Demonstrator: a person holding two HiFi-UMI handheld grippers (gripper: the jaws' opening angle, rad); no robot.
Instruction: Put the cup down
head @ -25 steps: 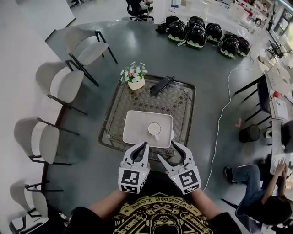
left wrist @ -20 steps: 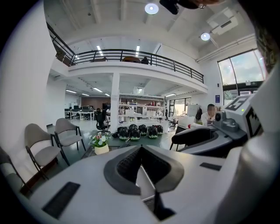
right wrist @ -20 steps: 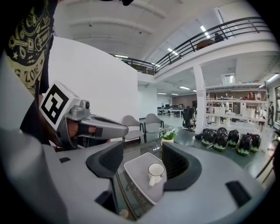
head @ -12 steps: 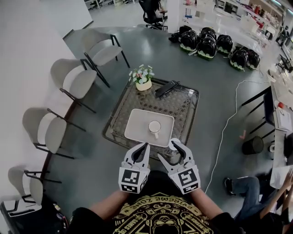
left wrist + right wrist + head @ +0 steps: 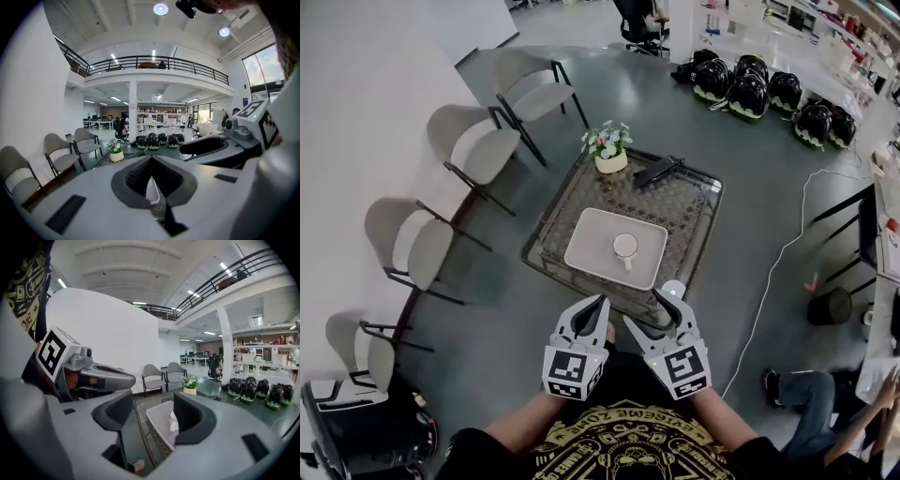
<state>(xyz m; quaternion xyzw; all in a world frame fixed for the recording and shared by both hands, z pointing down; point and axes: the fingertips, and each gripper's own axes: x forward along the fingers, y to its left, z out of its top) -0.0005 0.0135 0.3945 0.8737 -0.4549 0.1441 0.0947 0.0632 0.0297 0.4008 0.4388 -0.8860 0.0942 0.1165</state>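
A white cup [image 5: 625, 247] stands upright on a white tray [image 5: 592, 246] on the low glass-topped table [image 5: 694, 211]. Both grippers hang in front of my body, short of the table's near edge, and neither touches the cup. My left gripper [image 5: 599, 304] is shut with nothing in it; its pads meet in the left gripper view [image 5: 151, 180]. My right gripper [image 5: 652, 309] is open and empty. Between its jaws [image 5: 152, 414] the right gripper view shows the tray [image 5: 159, 420] and the cup [image 5: 173, 421] some way off.
A flower pot [image 5: 609, 150] and a black object [image 5: 658, 172] sit at the table's far end. Several chairs [image 5: 469, 145] line the left wall. Black helmets [image 5: 750, 89] lie on the floor beyond. A white cable [image 5: 773, 267], a black bin [image 5: 832, 305] and a seated person [image 5: 872, 412] are on the right.
The table, tray and cup now lie farther from the grippers and higher in the view; I have drawn back. Both grippers keep their poses and jaw openings.
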